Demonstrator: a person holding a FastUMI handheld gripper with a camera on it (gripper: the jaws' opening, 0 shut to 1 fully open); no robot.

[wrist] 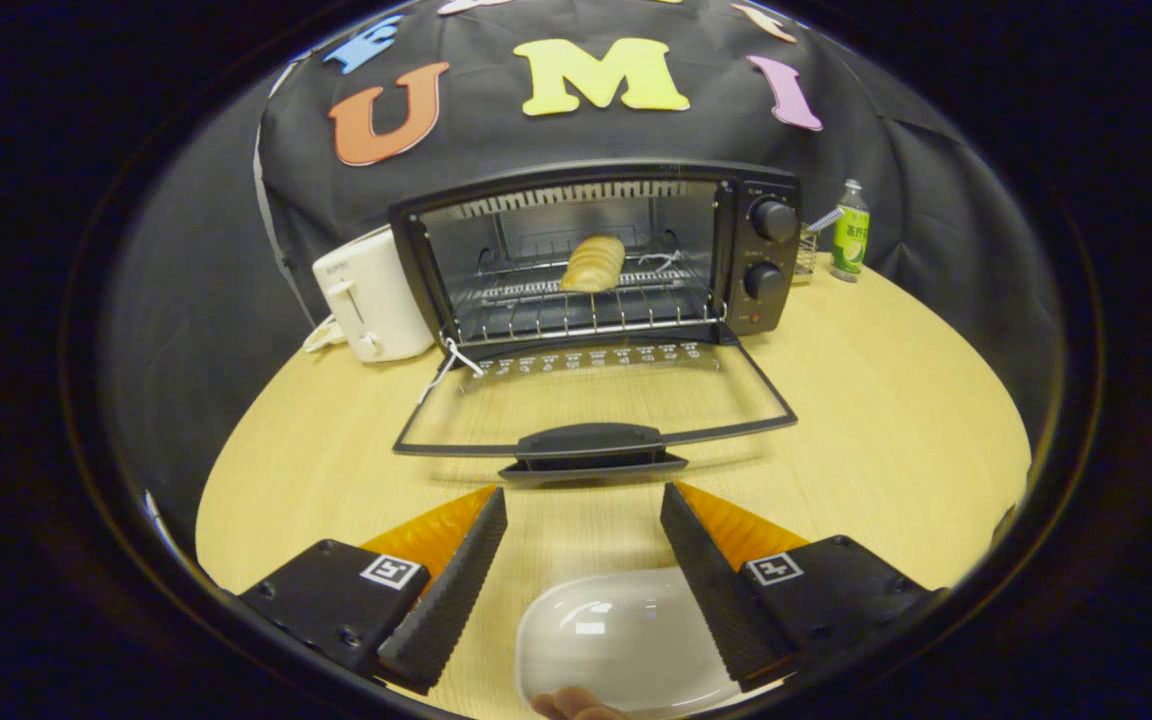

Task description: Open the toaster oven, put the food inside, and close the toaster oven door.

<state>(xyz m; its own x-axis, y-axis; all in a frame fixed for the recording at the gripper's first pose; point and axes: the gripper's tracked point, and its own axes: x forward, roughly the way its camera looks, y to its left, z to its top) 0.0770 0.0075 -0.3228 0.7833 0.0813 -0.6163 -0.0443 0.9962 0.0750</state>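
we have the gripper (584,500) with its fingers spread wide and nothing between them but bare tabletop (886,400) and, below them, an empty white dish (616,640). beyond the fingers the toaster oven (596,255) stands with its door (591,400) dropped flat toward us, the door handle (591,440) just ahead of the fingertips. the food (593,263), a pale ridged bread roll, already lies on the wire rack inside, well beyond the fingers.

so what seems left is closing the door, and that is where we see the risk. the handle sits low, close to the tabletop, so fingers coming in too flat may scrape the wood or slip off the handle's edge. if we lift from one side, the door may twist or drop back open. pushing too hard at the end could shove the whole oven back toward the white toaster (371,295) beside it or jolt the roll off the rack. a loose white tie (451,360) at the left hinge might snag in the closing door.
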